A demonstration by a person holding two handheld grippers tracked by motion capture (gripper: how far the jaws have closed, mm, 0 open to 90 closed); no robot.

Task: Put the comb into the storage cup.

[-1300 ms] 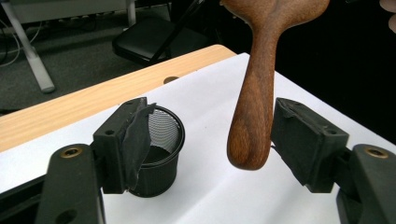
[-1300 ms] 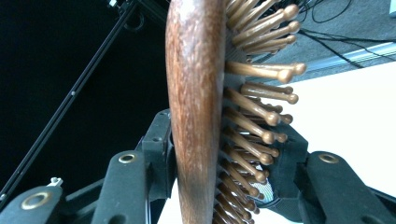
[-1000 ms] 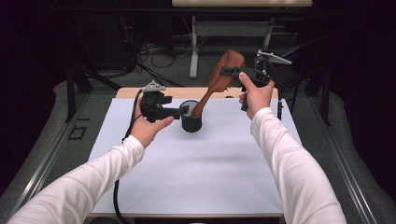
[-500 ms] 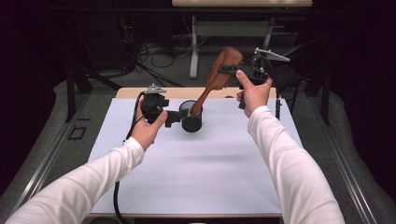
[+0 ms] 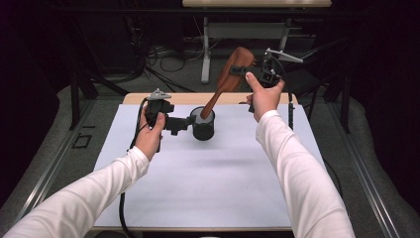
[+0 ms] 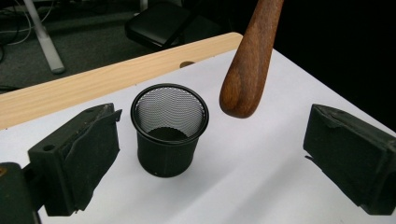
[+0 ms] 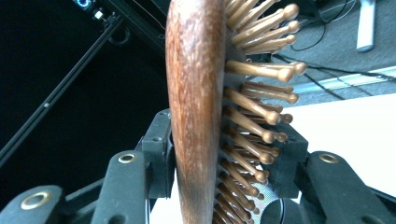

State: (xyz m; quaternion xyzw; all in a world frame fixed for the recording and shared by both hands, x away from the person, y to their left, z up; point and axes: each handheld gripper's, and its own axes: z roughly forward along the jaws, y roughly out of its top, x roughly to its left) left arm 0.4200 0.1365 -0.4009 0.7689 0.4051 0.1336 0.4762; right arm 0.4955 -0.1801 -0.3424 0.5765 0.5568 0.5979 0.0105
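The right hand-held gripper (image 5: 246, 70) is raised above the far right part of the counter (image 5: 198, 198) and is clamped on the head of a wooden hairbrush (image 5: 233, 74). In the right gripper view, the brush head (image 7: 196, 107) sits between the two jaws, one pad against its smooth wooden back and the other against the bristle side, with rows of round-tipped wooden pins (image 7: 261, 70) projecting to the right. The hairbrush hangs tilted, handle downward. In the high view the handle end appears at the rim of a black mesh cup (image 5: 203, 124); in the left gripper view the rounded handle tip (image 6: 245, 88) hangs in the air just beside and above the cup rim (image 6: 169, 109), not inside it.

The cup stands upright on the white surface of the counter, near its far edge, where a strip of bare wood (image 6: 93, 84) shows.

The left hand-held gripper (image 5: 181, 123) is held low at the cup's left side. Its jaws stand spread wide and grasp nothing; the cup stands ahead of them, apart from both pads.
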